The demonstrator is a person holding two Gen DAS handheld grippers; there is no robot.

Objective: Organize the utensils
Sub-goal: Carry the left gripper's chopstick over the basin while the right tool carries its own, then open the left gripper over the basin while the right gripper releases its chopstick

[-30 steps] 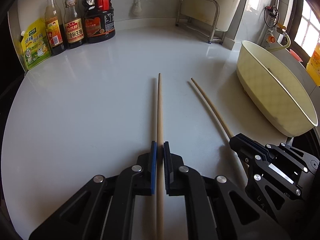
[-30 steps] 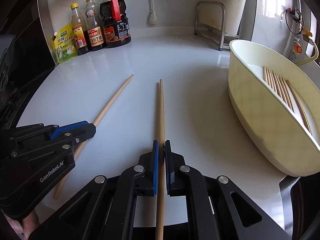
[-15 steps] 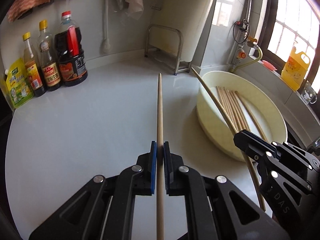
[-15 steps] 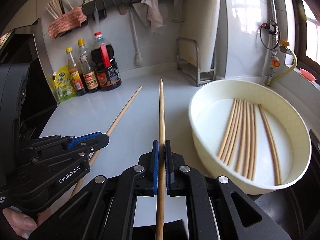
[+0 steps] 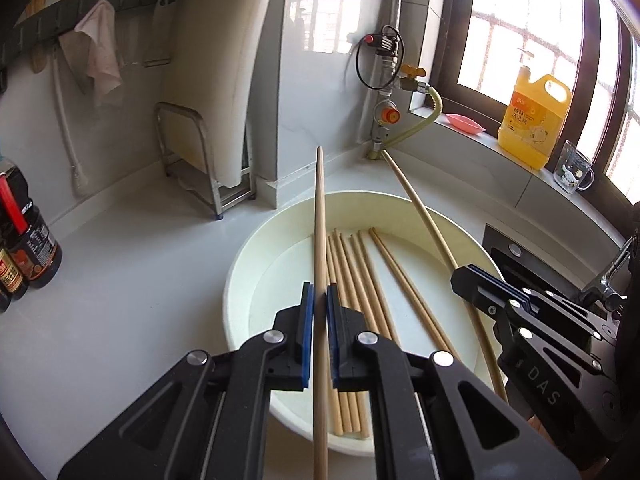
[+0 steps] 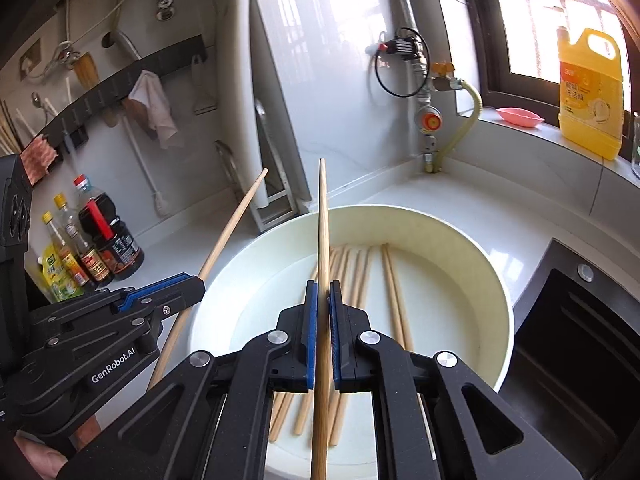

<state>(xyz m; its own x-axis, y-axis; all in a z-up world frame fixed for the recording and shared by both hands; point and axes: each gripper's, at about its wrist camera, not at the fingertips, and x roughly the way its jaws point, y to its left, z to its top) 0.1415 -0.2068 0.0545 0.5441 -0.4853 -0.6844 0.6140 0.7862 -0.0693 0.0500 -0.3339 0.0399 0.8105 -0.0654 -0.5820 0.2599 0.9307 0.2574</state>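
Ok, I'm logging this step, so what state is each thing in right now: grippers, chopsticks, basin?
left gripper: shut on a chopstick.
left gripper's chopstick: clamped, held above the basin.
right gripper: shut on a chopstick.
right gripper's chopstick: clamped, held above the basin.
basin: upright on the counter, holding chopsticks.
chopsticks in the basin: lying flat on the bottom, roughly side by side.

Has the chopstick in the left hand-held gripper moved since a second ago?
Yes. The chopstick, clamped in the left hand-held gripper, lay on the counter; now it is raised over the cream basin.
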